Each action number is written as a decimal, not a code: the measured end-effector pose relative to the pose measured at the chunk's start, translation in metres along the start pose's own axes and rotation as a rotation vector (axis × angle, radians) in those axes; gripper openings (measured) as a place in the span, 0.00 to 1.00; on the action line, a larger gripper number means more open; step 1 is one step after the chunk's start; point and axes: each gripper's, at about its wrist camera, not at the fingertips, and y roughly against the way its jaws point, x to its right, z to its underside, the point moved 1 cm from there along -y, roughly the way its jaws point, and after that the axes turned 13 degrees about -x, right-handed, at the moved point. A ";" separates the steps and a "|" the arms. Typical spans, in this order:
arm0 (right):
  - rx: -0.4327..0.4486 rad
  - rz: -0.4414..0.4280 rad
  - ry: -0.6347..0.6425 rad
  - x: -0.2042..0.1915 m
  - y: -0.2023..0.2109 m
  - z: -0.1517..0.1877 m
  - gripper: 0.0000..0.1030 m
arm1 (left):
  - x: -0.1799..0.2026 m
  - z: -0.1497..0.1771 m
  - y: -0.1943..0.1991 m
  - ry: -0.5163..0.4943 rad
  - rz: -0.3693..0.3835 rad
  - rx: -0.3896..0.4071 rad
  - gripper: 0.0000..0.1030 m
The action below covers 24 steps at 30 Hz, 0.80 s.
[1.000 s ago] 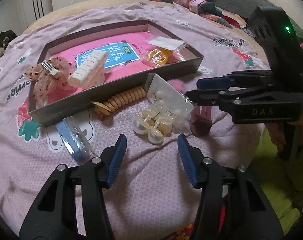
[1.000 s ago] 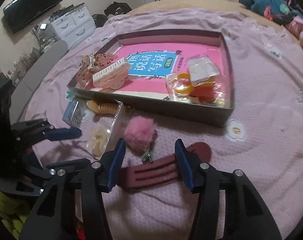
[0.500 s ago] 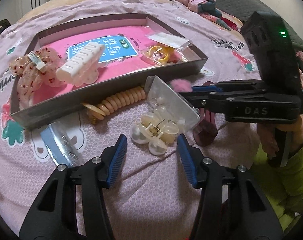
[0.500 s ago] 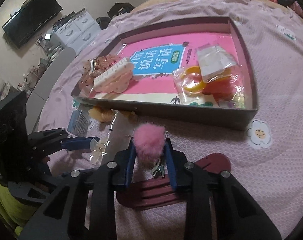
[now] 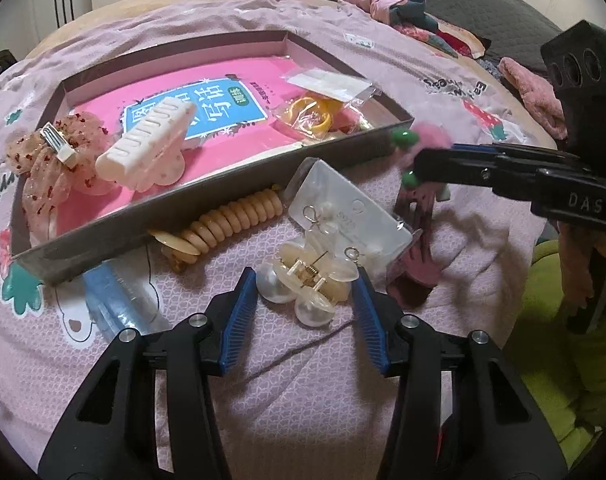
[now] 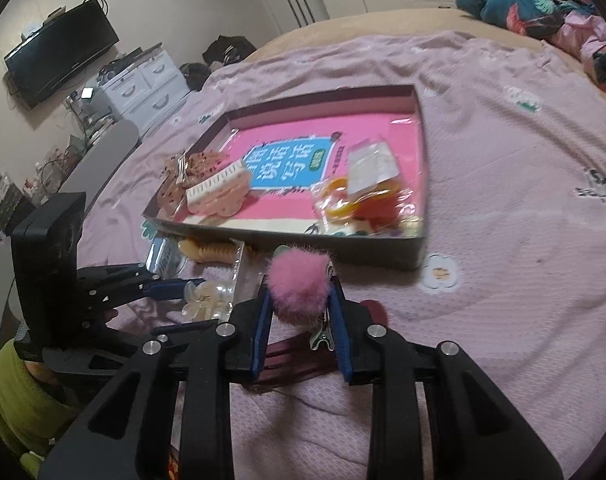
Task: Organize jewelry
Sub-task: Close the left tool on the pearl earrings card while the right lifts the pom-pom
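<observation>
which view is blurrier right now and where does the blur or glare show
Right wrist view: motion-smeared throughout, worst on the box and its plastic bags; only the right gripper and pink pompom clip stay crisp. Left wrist view: mostly sharp, pearl clip clear, pompom smeared; fisheye bending in both.

The dark red hair clip (image 6: pixel 299 360) lies mostly hidden (behind the right gripper's jaws), its shape unclear

"DAS" is stamped on the right gripper (image 5: pixel 417 164); the pink book (image 5: pixel 239 120) carries Chinese characters "说话写话".
</observation>
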 end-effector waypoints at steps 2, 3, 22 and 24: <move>0.015 0.002 -0.005 0.001 0.006 0.001 0.25 | 0.000 0.001 0.005 0.002 0.000 0.011 0.39; 0.021 0.006 -0.004 0.001 0.009 0.002 0.25 | 0.000 0.002 0.009 0.004 0.000 0.020 0.39; 0.105 0.049 0.058 -0.026 0.042 0.001 0.25 | -0.042 0.021 0.085 0.157 -0.024 0.181 0.39; 0.118 0.056 0.071 -0.030 0.045 -0.003 0.25 | -0.048 0.022 0.092 0.172 -0.031 0.198 0.39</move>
